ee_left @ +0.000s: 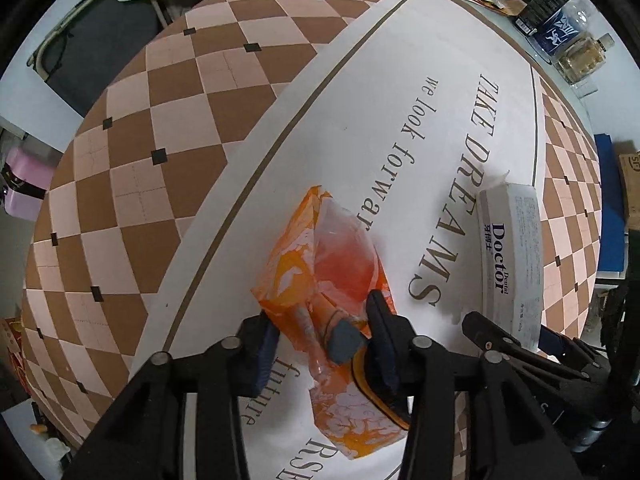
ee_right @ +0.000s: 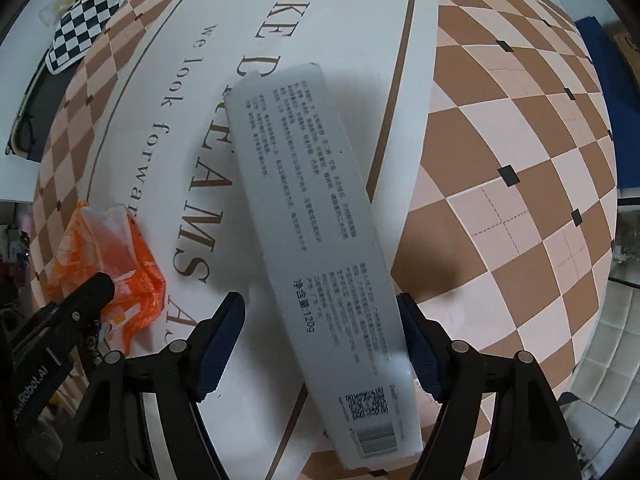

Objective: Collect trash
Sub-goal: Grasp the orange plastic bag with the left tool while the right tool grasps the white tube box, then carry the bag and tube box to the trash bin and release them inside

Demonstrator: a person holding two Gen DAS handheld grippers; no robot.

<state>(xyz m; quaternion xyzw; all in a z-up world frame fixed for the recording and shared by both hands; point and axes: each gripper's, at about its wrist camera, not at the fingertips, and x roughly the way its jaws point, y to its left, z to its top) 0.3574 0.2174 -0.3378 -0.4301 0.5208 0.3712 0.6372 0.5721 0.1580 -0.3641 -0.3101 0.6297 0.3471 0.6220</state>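
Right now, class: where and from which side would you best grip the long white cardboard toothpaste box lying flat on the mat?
Grip the long white cardboard toothpaste box across its narrow width near the barcode end, coming from above: it lies flat, and the right claw already straddles its long sides there.

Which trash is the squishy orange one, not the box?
The orange plastic bag between the left gripper's fingers: crumpled and soft, unlike the stiff white toothpaste box.

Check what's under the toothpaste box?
The toothpaste box lies on the printed mat, covering part of the "DREAMS" lettering and the brown border line. Anything else beneath it is hidden.
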